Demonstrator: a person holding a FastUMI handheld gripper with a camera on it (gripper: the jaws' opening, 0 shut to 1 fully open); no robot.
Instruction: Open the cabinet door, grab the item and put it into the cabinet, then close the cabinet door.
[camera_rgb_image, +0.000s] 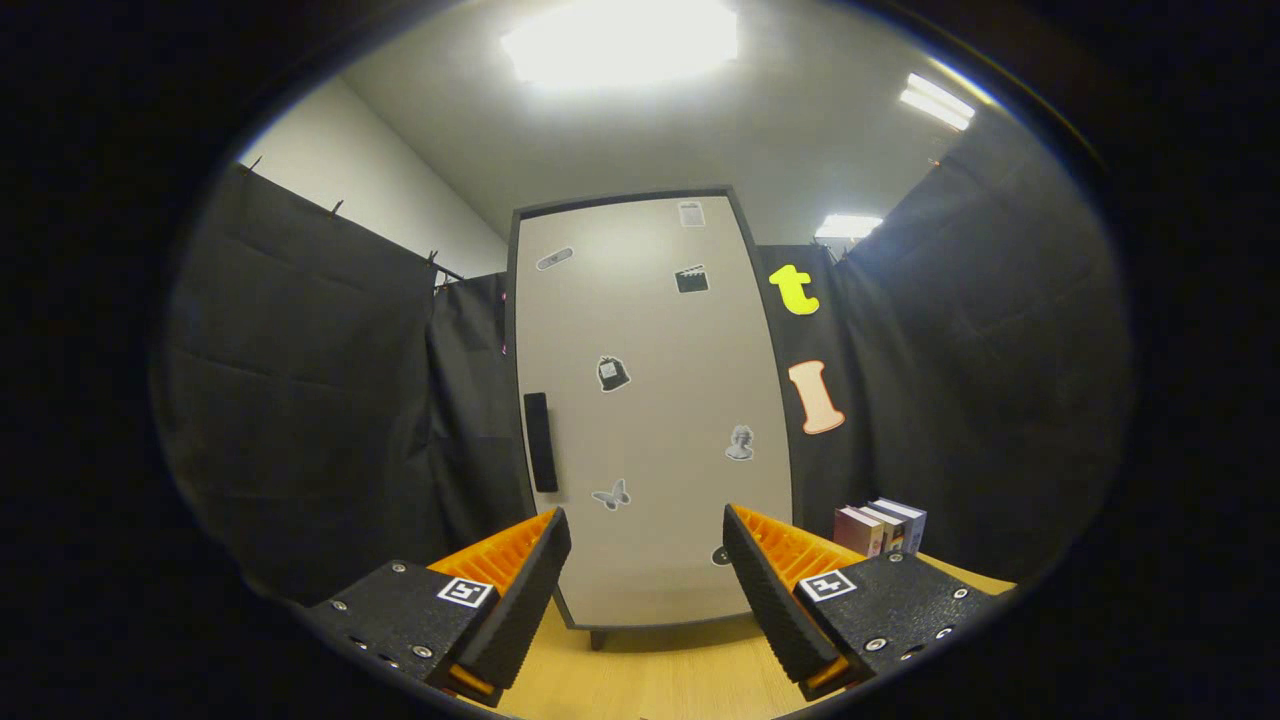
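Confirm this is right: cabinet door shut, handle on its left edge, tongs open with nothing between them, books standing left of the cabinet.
One thing is wrong: the books stand right of the cabinet, not left, on the table. The gripper view shows it. The rest holds: the door is shut, the handle sits on its left edge, and the tongs are open with nothing between them.

1. I see bare surface (650, 670) between my gripper (647, 545), its fingers spread with nothing between them, and the cabinet (650, 400).
2. The shut cabinet door (660, 520) blocks the way ahead.
3. Books (880, 527) stand right of the cabinet, beyond the right finger.
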